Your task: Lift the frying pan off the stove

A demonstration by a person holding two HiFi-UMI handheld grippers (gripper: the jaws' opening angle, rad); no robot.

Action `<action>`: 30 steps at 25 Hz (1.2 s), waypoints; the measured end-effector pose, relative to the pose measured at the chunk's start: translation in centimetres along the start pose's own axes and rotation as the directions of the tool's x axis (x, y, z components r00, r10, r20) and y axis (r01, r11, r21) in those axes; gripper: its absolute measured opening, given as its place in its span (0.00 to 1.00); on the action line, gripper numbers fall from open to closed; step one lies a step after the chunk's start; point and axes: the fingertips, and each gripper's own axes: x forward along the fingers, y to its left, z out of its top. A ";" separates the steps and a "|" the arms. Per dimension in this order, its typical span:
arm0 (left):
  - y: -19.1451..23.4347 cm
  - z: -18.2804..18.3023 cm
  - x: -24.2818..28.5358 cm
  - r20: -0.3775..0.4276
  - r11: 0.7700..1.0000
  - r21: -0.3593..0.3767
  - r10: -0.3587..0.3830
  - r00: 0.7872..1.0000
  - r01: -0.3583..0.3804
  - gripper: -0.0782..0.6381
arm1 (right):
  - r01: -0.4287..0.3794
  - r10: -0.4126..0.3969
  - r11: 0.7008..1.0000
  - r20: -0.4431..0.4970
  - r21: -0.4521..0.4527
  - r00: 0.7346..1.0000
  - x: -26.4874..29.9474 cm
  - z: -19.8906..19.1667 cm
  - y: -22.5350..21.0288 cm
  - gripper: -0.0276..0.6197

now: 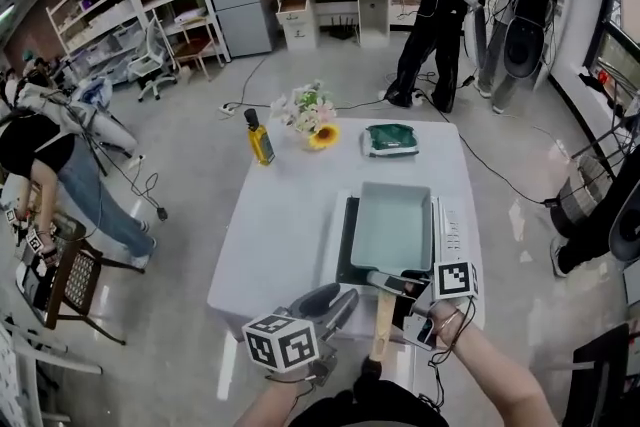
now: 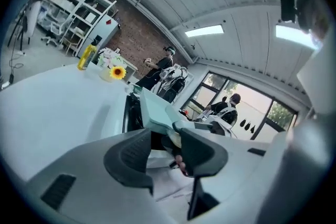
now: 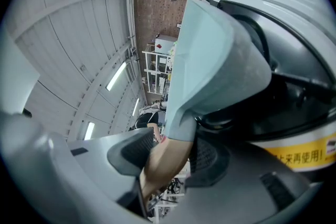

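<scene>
One-sided grip: right gripper [image 1: 388, 289] jaws clamp the handle [image 1: 381, 327], left gripper [image 1: 338, 301] jaws wide, empty; frying pan [image 1: 392, 227] may tip.

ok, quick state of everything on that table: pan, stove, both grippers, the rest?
frying pan: empty, sitting on the stove
stove: carrying the pan, no flame seen
right hand-held gripper: shut on the frying pan's wooden handle
left hand-held gripper: open, nothing held
oil bottle: upright, capped
green bag: lying flat
</scene>
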 end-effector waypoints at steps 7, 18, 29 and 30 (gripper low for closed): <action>-2.6 -1.4 1.0 -0.066 0.986 -0.111 -0.131 0.989 0.123 0.38 | -0.017 0.017 1.000 0.004 0.012 1.000 0.1 -0.1 0.4 0.33; -4.5 -3.3 2.8 -0.134 0.944 -0.257 -0.247 0.960 0.208 0.40 | -0.018 0.017 1.000 0.012 0.019 1.000 0.2 -0.1 0.2 0.33; -6.6 -4.6 4.3 -0.187 0.885 -0.375 -0.365 0.912 0.277 0.40 | -0.026 0.026 1.000 0.003 0.007 1.000 0.2 -0.1 0.5 0.33; -6.8 -4.7 4.5 -0.191 0.880 -0.381 -0.374 0.907 0.283 0.40 | -0.026 0.026 1.000 0.002 0.005 1.000 0.1 -0.1 0.5 0.33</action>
